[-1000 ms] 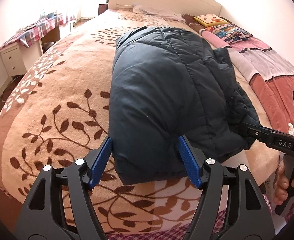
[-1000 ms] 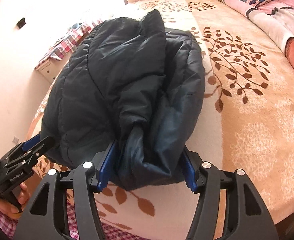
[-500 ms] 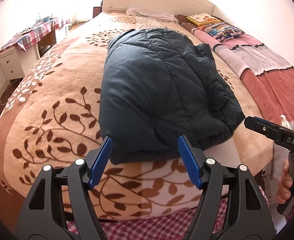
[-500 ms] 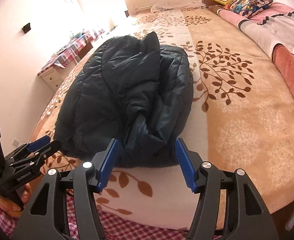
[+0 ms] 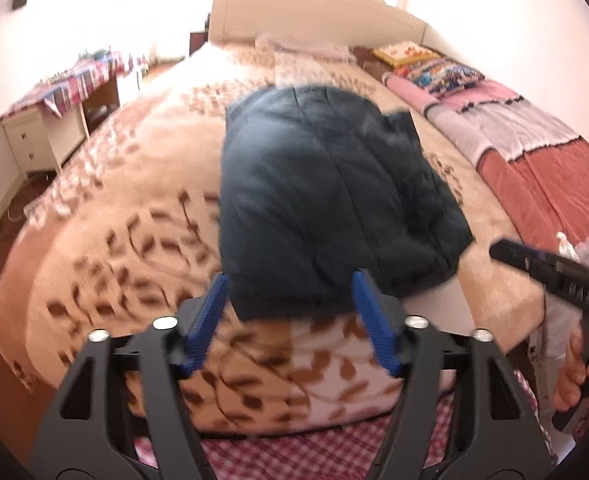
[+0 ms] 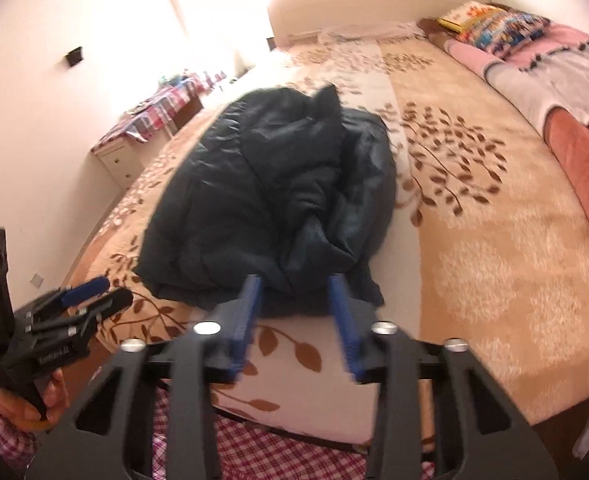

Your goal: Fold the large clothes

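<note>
A dark navy puffer jacket (image 5: pixel 326 200) lies folded into a thick bundle on the bed's leaf-patterned blanket (image 5: pixel 114 240); it also shows in the right wrist view (image 6: pixel 278 208). My left gripper (image 5: pixel 290 320) is open and empty, held back from the jacket's near edge over the foot of the bed. My right gripper (image 6: pixel 294 320) is open and empty, also back from the bundle. Each gripper appears in the other's view: the right one (image 5: pixel 542 268) at the right edge, the left one (image 6: pixel 82 304) at the lower left. Both views are motion-blurred.
A pink and rust striped quilt (image 5: pixel 534 152) and patterned pillows (image 5: pixel 426 64) lie along the bed's right side. A white headboard (image 5: pixel 314 12) stands at the back. A white cabinet with a checked cloth (image 5: pixel 54 120) stands left of the bed.
Both grippers let go of the jacket's near edge and drew back and upward from the bed. The jacket now rests folded on the blanket. The right jaws have narrowed somewhat.
</note>
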Available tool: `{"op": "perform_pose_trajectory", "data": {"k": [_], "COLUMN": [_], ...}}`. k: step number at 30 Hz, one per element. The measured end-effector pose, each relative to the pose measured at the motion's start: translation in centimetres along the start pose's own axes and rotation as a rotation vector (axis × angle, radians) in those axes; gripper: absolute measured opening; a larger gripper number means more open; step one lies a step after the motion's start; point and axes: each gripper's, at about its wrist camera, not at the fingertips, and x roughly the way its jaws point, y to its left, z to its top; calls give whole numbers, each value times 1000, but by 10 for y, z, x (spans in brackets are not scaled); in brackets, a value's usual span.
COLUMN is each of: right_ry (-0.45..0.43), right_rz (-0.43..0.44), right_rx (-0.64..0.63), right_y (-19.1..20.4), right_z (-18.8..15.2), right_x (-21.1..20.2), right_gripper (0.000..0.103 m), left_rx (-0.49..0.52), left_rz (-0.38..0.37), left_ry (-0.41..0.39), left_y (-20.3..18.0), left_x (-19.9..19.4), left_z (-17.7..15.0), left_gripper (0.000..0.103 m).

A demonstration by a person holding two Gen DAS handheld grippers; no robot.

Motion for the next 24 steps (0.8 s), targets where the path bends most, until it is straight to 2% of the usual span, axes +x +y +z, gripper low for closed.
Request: {"op": "perform_pose_trajectory", "data": {"k": [2, 4, 7, 11, 14, 17, 24], "right_ry": [5, 13, 16, 58, 145, 202, 243], "right_rz": [22, 33, -1, -100, -161, -167, -181], "right_rx": [-25, -51, -85, -49, 15, 62, 73], "right_y": [9, 20, 29, 13, -14, -32, -42], "right_z": [5, 10, 18, 24, 15, 4, 1], "right_x": [4, 11, 27, 52, 74, 89, 106], "right_gripper": [17, 15, 15, 15, 12, 8, 8], "left_rx": [-7, -23, -84, -120, -95, -64, -69], "left_rz": [14, 11, -1, -51, -40, -26, -10], "left_ry": [-6, -1, 31, 89, 141, 167, 173], "left_y": [6, 13, 26, 32, 27, 18, 11], "left_x": [6, 17, 45, 84, 110, 129, 142], "left_z": [18, 35, 60, 79, 79, 77, 72], "left_gripper": [45, 31, 25, 24, 24, 24, 24]}}
